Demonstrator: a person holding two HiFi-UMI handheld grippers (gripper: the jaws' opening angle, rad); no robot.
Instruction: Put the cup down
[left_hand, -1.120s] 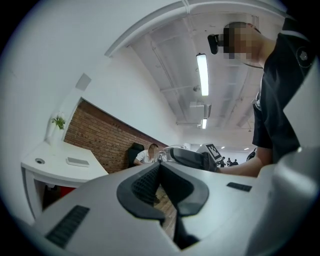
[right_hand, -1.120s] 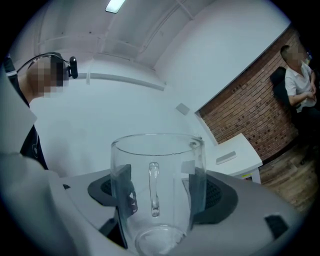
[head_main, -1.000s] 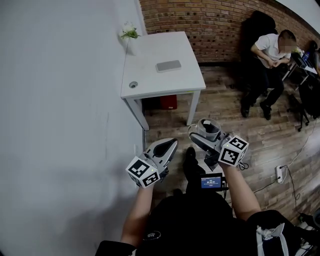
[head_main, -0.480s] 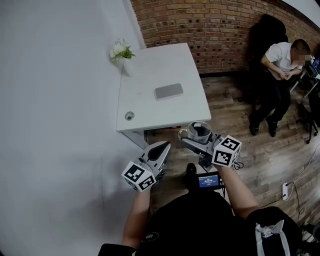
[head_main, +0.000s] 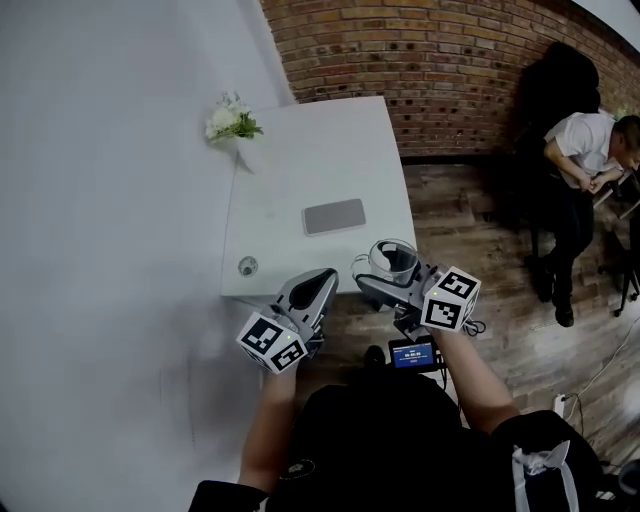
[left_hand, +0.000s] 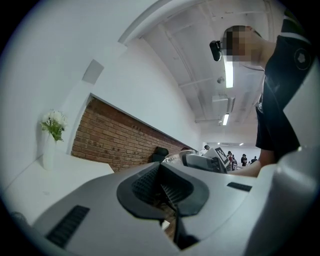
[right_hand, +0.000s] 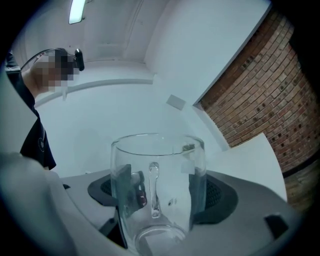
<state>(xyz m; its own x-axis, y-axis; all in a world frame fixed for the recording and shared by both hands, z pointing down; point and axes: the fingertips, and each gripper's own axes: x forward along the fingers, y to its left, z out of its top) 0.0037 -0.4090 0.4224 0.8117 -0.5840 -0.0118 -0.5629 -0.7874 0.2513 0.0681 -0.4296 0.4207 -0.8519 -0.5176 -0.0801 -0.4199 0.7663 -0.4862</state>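
Note:
A clear glass cup with a handle is held upright in my right gripper, which is shut on it. The cup hangs at the near right corner of the white table. My left gripper is shut with nothing in it, at the table's near edge, left of the cup.
On the table lie a grey flat device, a small round grommet and a vase of white flowers by the wall. A brick wall stands behind. A seated person is at far right on the wooden floor.
The view has come closer to the table. Both grippers, with the cup in the right one, now sit at the table's near edge instead of over the floor.

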